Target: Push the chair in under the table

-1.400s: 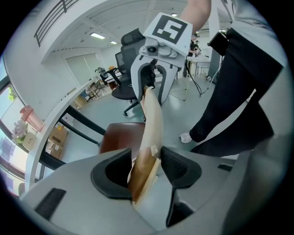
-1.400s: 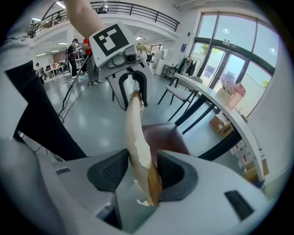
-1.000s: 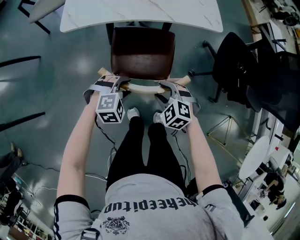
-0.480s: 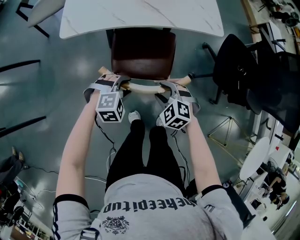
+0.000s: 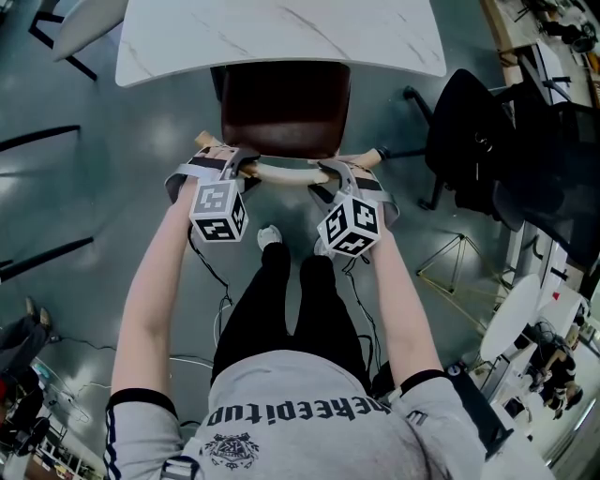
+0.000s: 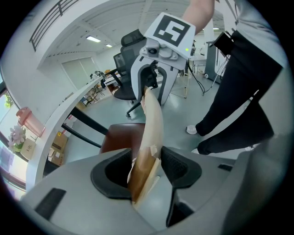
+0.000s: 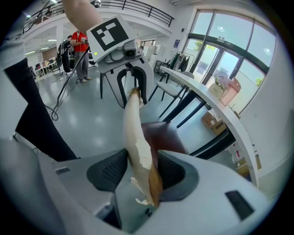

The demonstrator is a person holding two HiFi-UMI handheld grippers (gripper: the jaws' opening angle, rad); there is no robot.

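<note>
The chair has a dark brown seat (image 5: 286, 108) and a pale, curved wooden backrest (image 5: 291, 172). The seat's far edge lies under the white marble table (image 5: 281, 37). My left gripper (image 5: 239, 169) is shut on the backrest's left end and my right gripper (image 5: 328, 173) on its right end. In the left gripper view the backrest (image 6: 154, 124) runs from between my jaws (image 6: 147, 167) to the right gripper (image 6: 154, 78). In the right gripper view the chipped backrest (image 7: 135, 133) sits clamped in my jaws (image 7: 142, 170), with the seat (image 7: 163, 135) and the table edge (image 7: 216, 114) beyond.
A black office chair (image 5: 478, 131) stands close at the right of the table. The person's legs (image 5: 291, 281) and shoes are right behind the chair, with cables on the grey floor. Another white table (image 5: 84, 19) is at the far left.
The chair and both grippers have shifted a little toward the table, so more of the seat is covered by the tabletop. Both grips are unchanged.
</note>
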